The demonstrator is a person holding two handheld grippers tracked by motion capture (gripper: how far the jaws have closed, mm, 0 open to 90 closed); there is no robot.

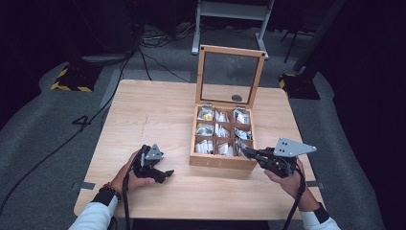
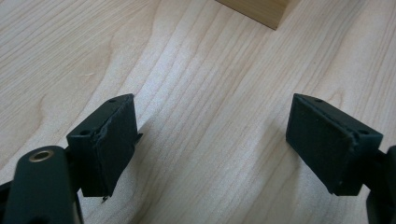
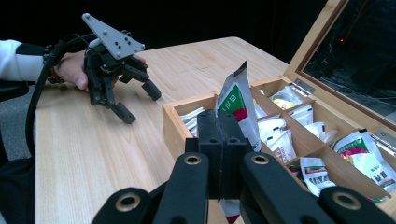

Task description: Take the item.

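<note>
Your right gripper (image 3: pixel 223 154) has its jaws clamped flat on a sachet (image 3: pixel 239 105), held upright just above the near right corner of the wooden box (image 1: pixel 221 161). The left gripper (image 2: pixel 212 140) rests on the table (image 1: pixel 143 120) near its front edge, left of the box, jaws wide apart with nothing between them.

Risks, as I judge them:
- The pinch sits low on the sachet and its tall part stands free above the pads. A quick swing could flop it over or slide it out of the pads.
- The sachet hangs close to the box's thin dividers. Drop low while moving sideways and its bottom edge may snag on a partition.
- The open lid (image 1: pixel 231 75) stands upright at the far side. Reach deep and you could knock it.

Materials:
- Sachet: glossy crinkled foil, flat, white with a green and red print, notched top corner.
- Box: pale wood, nine square compartments, with similar packets (image 3: pixel 364 154) in those that show; lid is a wooden frame around a clear pane, metal hinges.
- Table: light wood grain, matt.
- Pads: black, blocky, slightly rough.
</note>
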